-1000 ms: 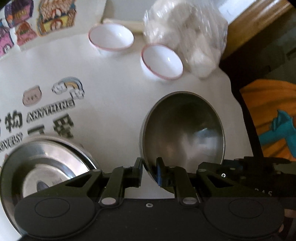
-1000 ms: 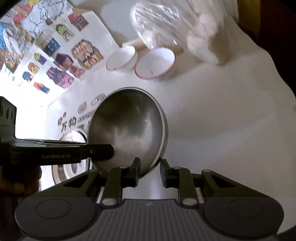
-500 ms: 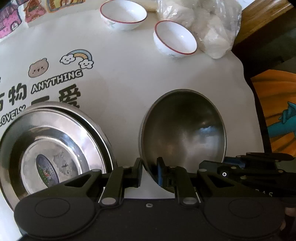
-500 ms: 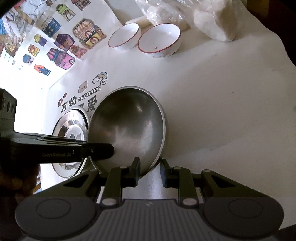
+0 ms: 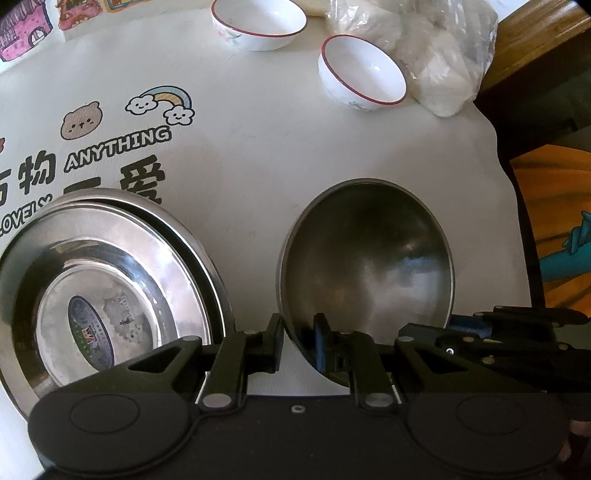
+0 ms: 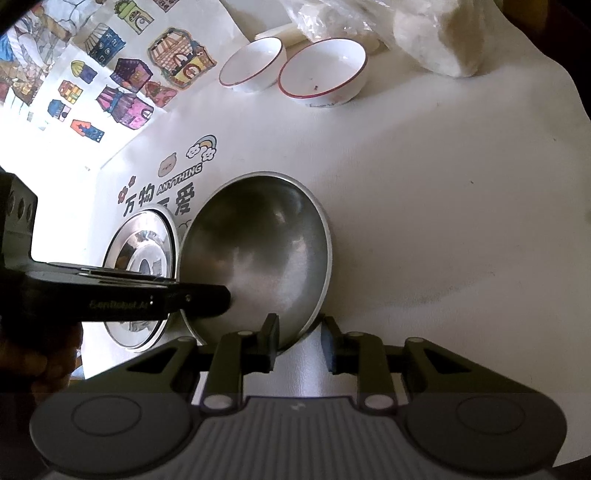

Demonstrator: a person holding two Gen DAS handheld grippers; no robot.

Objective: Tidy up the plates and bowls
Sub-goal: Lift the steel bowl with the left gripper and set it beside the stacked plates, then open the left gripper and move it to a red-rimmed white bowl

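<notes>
A large steel bowl (image 5: 369, 258) sits just right of a stack of steel plates (image 5: 110, 277) on the white printed cloth. My left gripper (image 5: 298, 338) is shut on the bowl's near left rim. In the right wrist view the same bowl (image 6: 258, 251) has its near right rim between the jaws of my right gripper (image 6: 300, 338). Those jaws are opening, and the outer finger (image 6: 328, 341) stands clear of the rim. Two white bowls with red rims (image 5: 258, 18) (image 5: 364, 74) stand at the far side.
A clear plastic bag of white lumps (image 5: 436, 55) lies behind the white bowls. The cloth's edge (image 5: 509, 177) drops off at the right, with orange and blue fabric (image 5: 554, 221) beyond. Colourful house stickers (image 6: 125, 99) cover the far left. A hand (image 6: 40, 365) holds the left gripper.
Both views have tipped further down toward the table, so the plates show more fully. The steel bowl stayed between the grippers. The right jaws have spread a little off the rim.
</notes>
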